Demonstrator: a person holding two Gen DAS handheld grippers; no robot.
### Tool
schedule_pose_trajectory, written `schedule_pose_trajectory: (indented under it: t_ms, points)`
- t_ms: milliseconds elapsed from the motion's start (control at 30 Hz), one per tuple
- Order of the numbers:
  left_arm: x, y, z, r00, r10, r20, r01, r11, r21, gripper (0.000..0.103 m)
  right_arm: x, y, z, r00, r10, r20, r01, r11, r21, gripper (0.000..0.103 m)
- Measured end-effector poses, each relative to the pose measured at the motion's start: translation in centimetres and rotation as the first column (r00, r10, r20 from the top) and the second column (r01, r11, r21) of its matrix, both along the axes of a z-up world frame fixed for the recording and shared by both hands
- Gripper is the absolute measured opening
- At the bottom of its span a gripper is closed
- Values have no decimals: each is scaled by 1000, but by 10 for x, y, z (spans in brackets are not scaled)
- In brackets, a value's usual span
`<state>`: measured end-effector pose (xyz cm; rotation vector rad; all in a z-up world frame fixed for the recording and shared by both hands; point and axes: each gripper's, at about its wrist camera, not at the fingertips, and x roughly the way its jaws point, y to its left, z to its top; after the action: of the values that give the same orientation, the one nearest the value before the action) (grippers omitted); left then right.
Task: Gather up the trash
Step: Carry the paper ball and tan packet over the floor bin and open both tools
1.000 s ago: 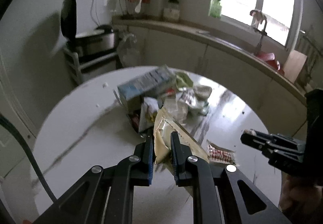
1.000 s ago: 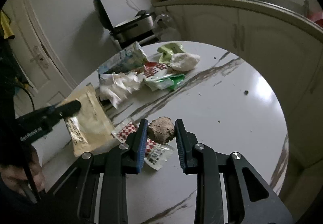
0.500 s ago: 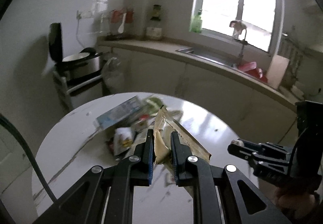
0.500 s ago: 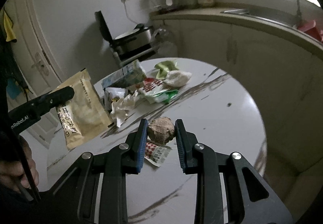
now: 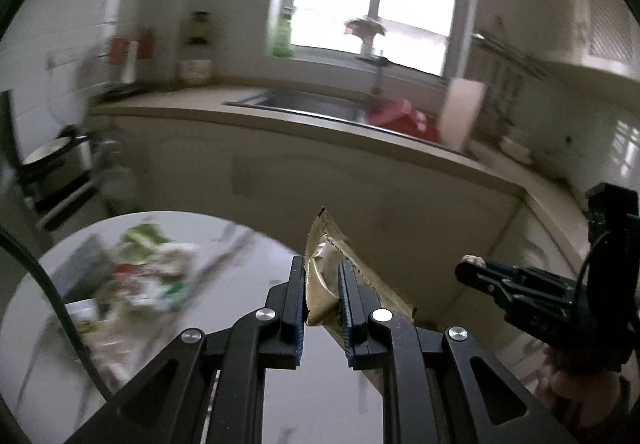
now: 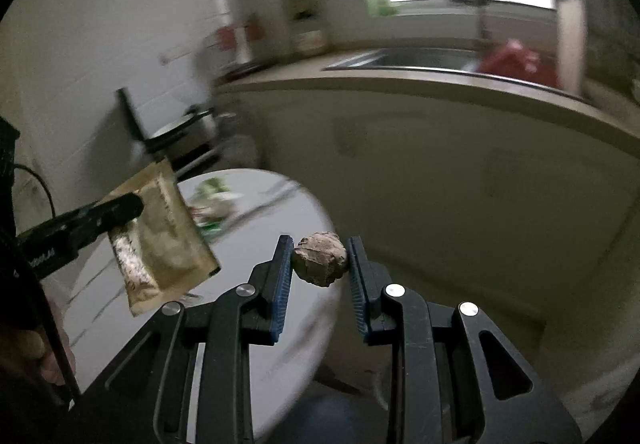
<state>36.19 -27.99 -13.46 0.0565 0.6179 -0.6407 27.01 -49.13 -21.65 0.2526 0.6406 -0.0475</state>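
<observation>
- Tan foil, creased and slightly glossy: a flat rectangular packet (image 5: 320,276) sits pinched between the blue ribbed pads of the left gripper (image 5: 322,280), whose jaws are nearly closed on it. The packet hangs in the air past the table's near edge, one corner pointing up, its long body trailing down to the right.
- Brown, lumpy and rough, a crumpled paper wad (image 6: 320,258) is squeezed between the right gripper (image 6: 320,264) pads, jaws a little apart to fit its rounded shape. It also rides in the air, over the round table's right edge.
- White marble-look table (image 5: 248,284), round and glossy with grey veins, carries a blurred heap of wrappers (image 5: 148,280) toward its far left side, well apart from both grippers.
- Pale counter (image 5: 360,132) curves behind, with a steel sink (image 5: 304,106) set in it and something red (image 5: 400,118) at the sink's right end.
- Part of a hand (image 6: 44,352) shows at the lower left of the right wrist view.
</observation>
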Motion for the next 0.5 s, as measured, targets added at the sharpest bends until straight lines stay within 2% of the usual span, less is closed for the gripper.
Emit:
schedule_pose_trajectory:
  t_ms: [133, 267, 500]
  points:
    - [8, -49, -10, 997, -78, -25, 78, 997, 28, 11, -20, -46, -15, 995, -99, -31, 100, 995, 14, 25]
    - [22, -94, -29, 989, -131, -67, 136, 988, 76, 11, -34, -88, -44, 981, -174, -84, 179, 982, 58, 25]
    - [52, -168, -73, 966, -186, -177, 219, 956, 193, 11, -37, -137, -124, 955, -209, -213, 247, 953, 176, 25]
